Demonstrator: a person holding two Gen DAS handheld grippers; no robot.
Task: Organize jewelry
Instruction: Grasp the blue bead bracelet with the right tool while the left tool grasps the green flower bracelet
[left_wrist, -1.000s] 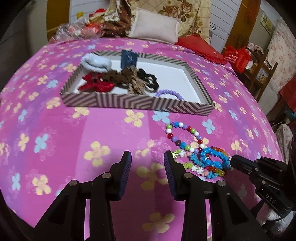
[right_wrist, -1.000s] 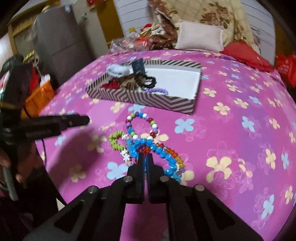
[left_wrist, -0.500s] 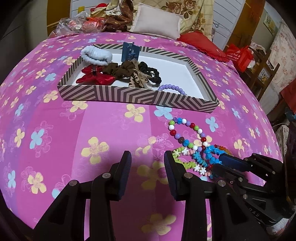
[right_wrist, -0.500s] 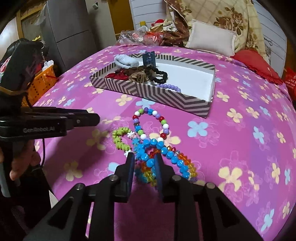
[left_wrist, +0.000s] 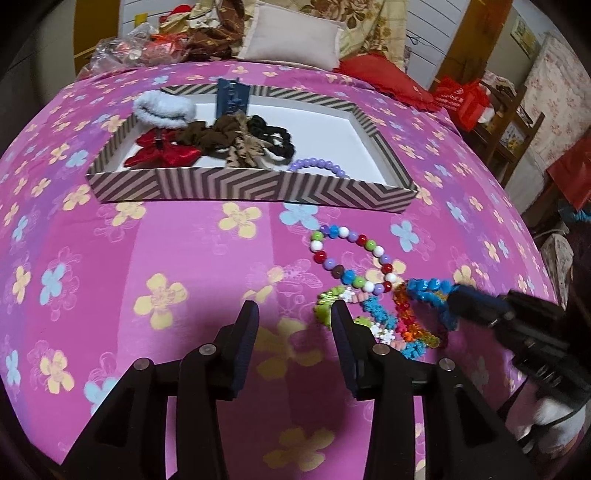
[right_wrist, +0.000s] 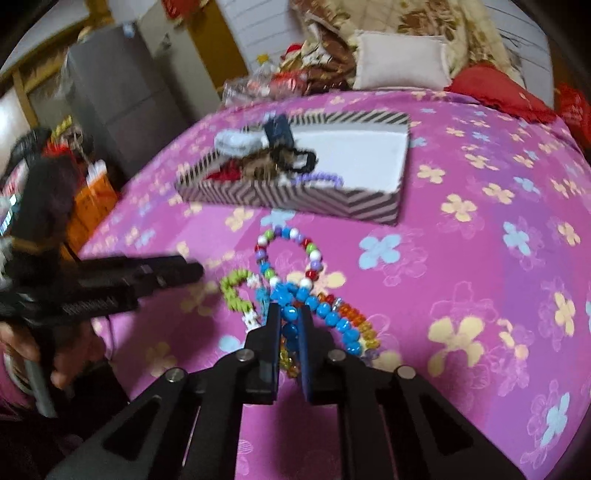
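so, your right gripper (right_wrist: 289, 319) is clamped on the blue bead bracelet (right_wrist: 325, 314) in the pile near the front of the pink flowered bedspread (left_wrist: 184, 258). your left gripper (left_wrist: 293, 321) hangs over bare cover just left of that pile, jaws opening with nothing between them. farther back, the striped tray (left_wrist: 251, 188) holds hair ties and a purple bead bracelet (left_wrist: 319, 166). no writing legible; the lettering on the left gripper's side is blurred.

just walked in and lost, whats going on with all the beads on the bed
A person is sorting jewelry with handheld tongs. The right tongs have closed on the bright blue beaded bracelet in a pile on the pink flowered bedspread. The left tongs hover empty, jaws opening. The striped cardboard tray already holds hair ties and a lilac bracelet.
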